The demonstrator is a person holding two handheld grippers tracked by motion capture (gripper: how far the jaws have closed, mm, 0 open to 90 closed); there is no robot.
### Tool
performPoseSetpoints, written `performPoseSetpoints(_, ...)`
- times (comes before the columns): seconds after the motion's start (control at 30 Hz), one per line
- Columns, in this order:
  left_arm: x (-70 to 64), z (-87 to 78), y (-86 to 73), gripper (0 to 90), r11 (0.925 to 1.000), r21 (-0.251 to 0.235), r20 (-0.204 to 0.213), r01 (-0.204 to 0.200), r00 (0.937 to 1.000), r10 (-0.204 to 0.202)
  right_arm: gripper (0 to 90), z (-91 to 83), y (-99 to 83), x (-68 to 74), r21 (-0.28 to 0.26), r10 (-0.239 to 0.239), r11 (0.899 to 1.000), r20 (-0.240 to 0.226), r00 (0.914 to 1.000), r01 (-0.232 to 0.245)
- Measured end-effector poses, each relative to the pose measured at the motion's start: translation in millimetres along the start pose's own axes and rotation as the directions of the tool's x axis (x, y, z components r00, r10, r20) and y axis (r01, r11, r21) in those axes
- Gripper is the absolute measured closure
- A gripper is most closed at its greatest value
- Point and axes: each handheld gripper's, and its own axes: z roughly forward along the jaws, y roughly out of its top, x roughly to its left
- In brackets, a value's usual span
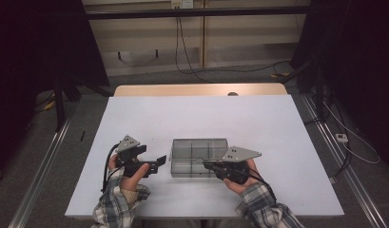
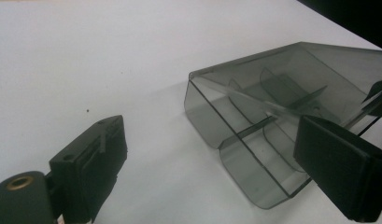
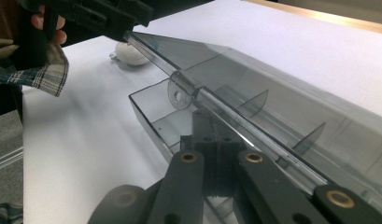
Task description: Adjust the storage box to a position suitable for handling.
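A clear grey plastic box [image 1: 198,148] with inner dividers lies on the white table [image 1: 197,111] in the high view. Its lid [image 3: 254,79] is tilted up a little along the front. My right gripper [image 1: 207,164] is at the box's front edge, and in the right gripper view its jaws [image 3: 212,137] are shut on the lid's rim beside a small round tab [image 3: 178,95]. My left gripper [image 1: 160,161] stands open just left of the box. In the left gripper view the box [image 2: 272,74] lies between and beyond the spread jaws [image 2: 212,133], untouched by them.
A small white rounded thing [image 3: 129,53] lies on the table past the box's end, near the other hand. A wooden strip [image 1: 197,89] runs along the table's far edge. Cables and dark stands lie on the floor beyond.
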Motion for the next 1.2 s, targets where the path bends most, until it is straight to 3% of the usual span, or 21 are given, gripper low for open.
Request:
performPoseSetpoints(0.27, -6.8, 10.4, -3.5, 9.5, 0.9984, 0.043, 0.023, -0.038, 0.9991, 0.037, 90.0, -0.7, 6.5, -2.0, -0.020, -0.008, 1.000, 0.008, 0.9999, 0.008)
performPoseSetpoints(0.57, -6.2, 20.6, -1.1, 8.4, 0.9984, 0.045, 0.089, -0.035, 0.9956, 0.031, 90.0, -1.1, 7.4, -2.4, -0.027, -0.015, 1.000, 0.018, 0.9997, 0.016)
performPoseSetpoints(1.2, -5.0, 35.0, 7.0, 24.6, 0.9994, 0.027, 0.093, -0.020, 0.9956, 0.017, 90.0, -2.5, 7.3, -3.4, -0.026, -0.014, 1.000, 0.022, 0.9997, 0.014)
